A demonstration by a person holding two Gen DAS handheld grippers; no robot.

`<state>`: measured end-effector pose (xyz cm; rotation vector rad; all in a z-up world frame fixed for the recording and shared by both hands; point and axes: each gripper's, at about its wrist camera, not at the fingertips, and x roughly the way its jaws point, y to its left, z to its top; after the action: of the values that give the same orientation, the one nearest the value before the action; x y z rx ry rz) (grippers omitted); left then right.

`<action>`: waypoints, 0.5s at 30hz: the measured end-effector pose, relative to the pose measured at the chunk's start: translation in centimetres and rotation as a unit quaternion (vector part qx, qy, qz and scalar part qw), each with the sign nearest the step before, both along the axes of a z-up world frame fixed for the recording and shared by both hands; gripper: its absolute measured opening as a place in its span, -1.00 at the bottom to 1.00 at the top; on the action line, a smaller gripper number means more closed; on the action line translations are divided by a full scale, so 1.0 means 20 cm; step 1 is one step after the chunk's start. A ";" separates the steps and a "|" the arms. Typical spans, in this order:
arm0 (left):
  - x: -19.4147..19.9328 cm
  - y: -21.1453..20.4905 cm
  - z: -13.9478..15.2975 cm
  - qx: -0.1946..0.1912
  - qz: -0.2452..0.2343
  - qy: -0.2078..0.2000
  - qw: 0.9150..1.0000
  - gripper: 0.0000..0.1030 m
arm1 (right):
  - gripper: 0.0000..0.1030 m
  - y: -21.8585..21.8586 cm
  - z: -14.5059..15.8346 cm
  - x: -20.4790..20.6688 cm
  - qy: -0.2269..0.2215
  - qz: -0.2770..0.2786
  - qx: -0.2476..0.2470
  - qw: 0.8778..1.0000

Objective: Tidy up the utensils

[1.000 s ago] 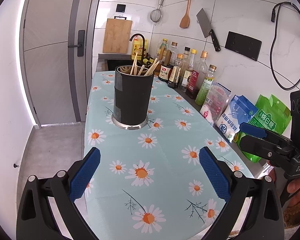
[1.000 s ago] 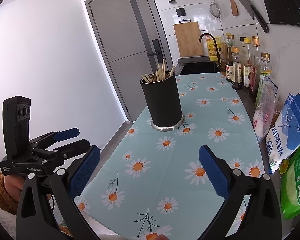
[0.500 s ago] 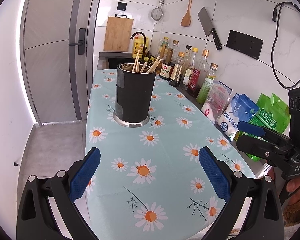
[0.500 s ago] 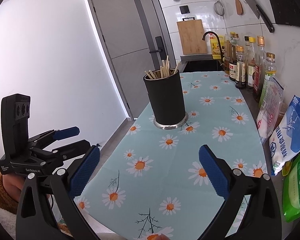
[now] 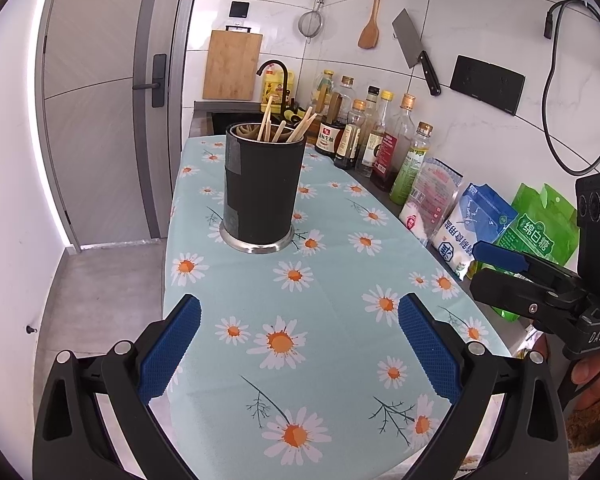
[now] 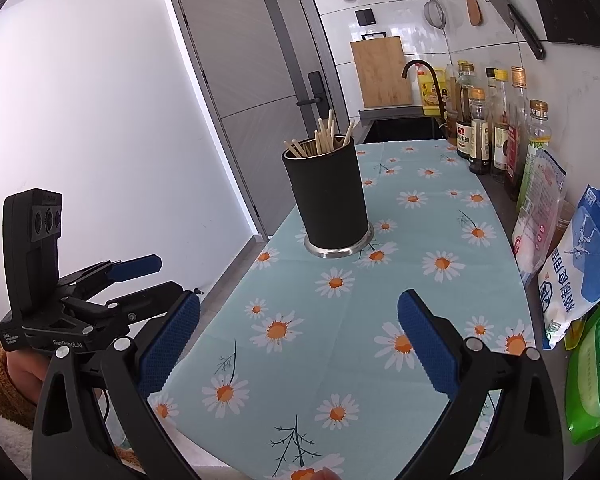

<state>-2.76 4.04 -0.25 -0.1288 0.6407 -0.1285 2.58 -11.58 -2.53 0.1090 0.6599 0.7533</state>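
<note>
A black cylindrical utensil holder point(image 5: 262, 192) with a metal base stands upright on the daisy tablecloth point(image 5: 328, 332); it also shows in the right wrist view point(image 6: 330, 204). Several wooden chopsticks point(image 5: 284, 126) stick out of its top, also in the right wrist view point(image 6: 326, 140). My left gripper point(image 5: 298, 344) is open and empty, well short of the holder. My right gripper point(image 6: 298, 340) is open and empty, also short of it. Each gripper shows in the other's view: the right one point(image 5: 496, 268) at the table's right edge, the left one point(image 6: 152, 276) off the left edge.
Sauce and oil bottles point(image 5: 374, 140) line the right wall. Bags of salt and sugar point(image 5: 476, 228) stand along the right edge. Sink and faucet point(image 5: 274, 76) lie behind the table. A cleaver point(image 5: 416, 50) and spatula hang on the wall. A door point(image 5: 100, 100) is left.
Both grippers have drawn slightly back and up from the holder. Both stay open and empty. The holder has not moved.
</note>
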 end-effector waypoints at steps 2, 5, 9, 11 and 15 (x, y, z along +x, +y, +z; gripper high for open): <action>0.01 0.00 0.00 0.002 0.000 0.000 1.000 0.87 | 0.90 0.00 0.00 0.00 0.001 0.000 0.000 1.000; 0.01 0.00 0.00 0.001 0.001 0.001 1.000 0.87 | 0.90 0.00 -0.01 0.00 0.003 0.000 0.000 1.000; 0.01 0.00 0.00 0.000 0.001 0.001 1.000 0.87 | 0.90 0.01 -0.01 0.01 0.005 0.001 0.001 1.000; 0.01 0.00 0.00 0.000 0.001 0.001 1.000 0.87 | 0.90 0.01 -0.01 0.00 0.004 0.004 0.001 1.000; 0.01 0.00 0.00 -0.001 0.001 -0.001 1.000 0.87 | 0.90 0.00 -0.01 0.01 0.002 0.000 0.001 1.000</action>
<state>-2.62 4.04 -0.25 -0.1306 0.6383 -0.1266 2.86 -11.55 -2.68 0.1124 0.6631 0.7548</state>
